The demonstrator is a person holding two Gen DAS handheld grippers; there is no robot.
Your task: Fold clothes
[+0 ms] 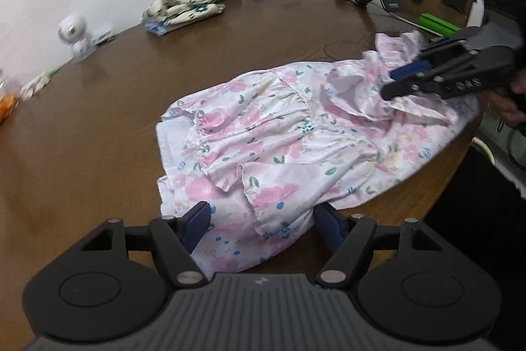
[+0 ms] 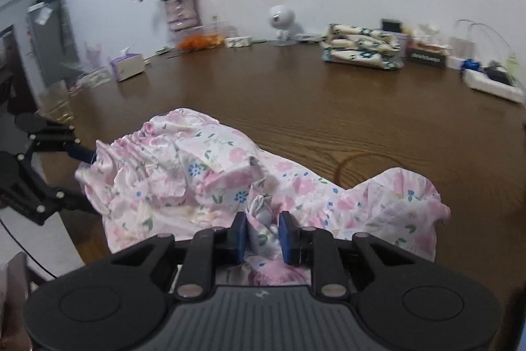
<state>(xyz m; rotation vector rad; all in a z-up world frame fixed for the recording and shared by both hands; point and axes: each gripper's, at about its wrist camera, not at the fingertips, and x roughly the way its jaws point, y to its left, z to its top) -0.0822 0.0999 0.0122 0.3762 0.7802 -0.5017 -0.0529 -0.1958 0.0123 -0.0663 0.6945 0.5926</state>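
- My right gripper had its jaws pinching a bunched fold of the floral garment.
- My left gripper stood released over the hem.
- The garment looked light, limp and slippery; hems seemed the surest hold.

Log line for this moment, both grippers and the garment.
left gripper: open, straddling hem | right gripper: shut on floral garment bunch | garment: crumpled on wooden table, unfolded

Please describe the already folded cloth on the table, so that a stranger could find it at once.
Start from the round dark brown wooden table and look to its far edge by the white wall. There, right of the small white round camera, lies the folded cream cloth with dark green-blue flowers. Unlike the pink floral garment nearer, it is neatly stacked.
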